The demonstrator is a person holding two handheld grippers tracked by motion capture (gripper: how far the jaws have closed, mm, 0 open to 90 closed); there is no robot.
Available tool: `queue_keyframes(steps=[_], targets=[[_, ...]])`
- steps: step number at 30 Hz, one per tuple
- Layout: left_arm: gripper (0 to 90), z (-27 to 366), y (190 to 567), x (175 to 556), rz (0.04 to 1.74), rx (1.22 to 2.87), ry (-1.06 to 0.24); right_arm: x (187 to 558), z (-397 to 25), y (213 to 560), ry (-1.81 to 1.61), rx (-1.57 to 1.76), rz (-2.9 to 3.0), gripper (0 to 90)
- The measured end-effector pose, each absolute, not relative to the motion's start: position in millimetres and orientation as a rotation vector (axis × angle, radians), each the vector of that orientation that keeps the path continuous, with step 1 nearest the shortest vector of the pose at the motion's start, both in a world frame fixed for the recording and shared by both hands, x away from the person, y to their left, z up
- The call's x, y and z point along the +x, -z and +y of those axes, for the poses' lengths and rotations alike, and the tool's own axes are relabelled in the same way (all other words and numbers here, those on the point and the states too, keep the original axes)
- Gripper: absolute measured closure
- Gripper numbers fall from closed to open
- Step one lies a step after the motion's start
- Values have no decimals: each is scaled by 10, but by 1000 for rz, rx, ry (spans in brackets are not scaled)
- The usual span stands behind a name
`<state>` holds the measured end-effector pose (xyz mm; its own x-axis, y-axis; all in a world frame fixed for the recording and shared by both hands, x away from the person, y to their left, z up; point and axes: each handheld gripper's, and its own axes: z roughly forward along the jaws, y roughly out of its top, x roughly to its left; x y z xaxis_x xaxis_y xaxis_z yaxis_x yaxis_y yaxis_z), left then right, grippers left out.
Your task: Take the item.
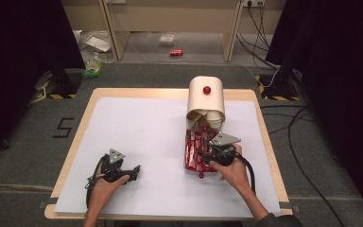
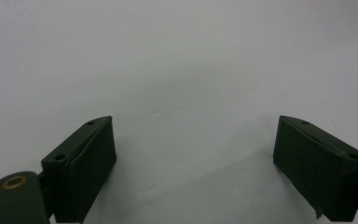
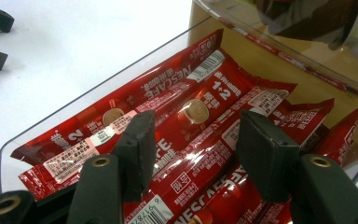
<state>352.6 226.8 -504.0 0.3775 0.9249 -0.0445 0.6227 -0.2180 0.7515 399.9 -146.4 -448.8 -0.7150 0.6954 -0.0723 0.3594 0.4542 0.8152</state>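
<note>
Right tool point(image 3: 193, 140) jaws parted, straddling red coffee sachet point(image 3: 200, 116) in clear tray point(image 3: 121, 74).

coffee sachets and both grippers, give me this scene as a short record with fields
work in hand: picking a coffee sachet from the clear tray
right gripper: open, jaws astride one red sachet, pads not closed on it
left gripper: open, holding nothing, over the white sheet
sachets: red sticks lying side by side in the tray
behind tray: cream dispenser with red knob
</note>
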Motion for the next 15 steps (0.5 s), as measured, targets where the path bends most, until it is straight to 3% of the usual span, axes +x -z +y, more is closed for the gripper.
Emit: queue_keyframes(steps=[15], targets=[[122,2266,5039,3525,1332,1943,-554,3978,-1449,4541,-1202,970,2333,504]])
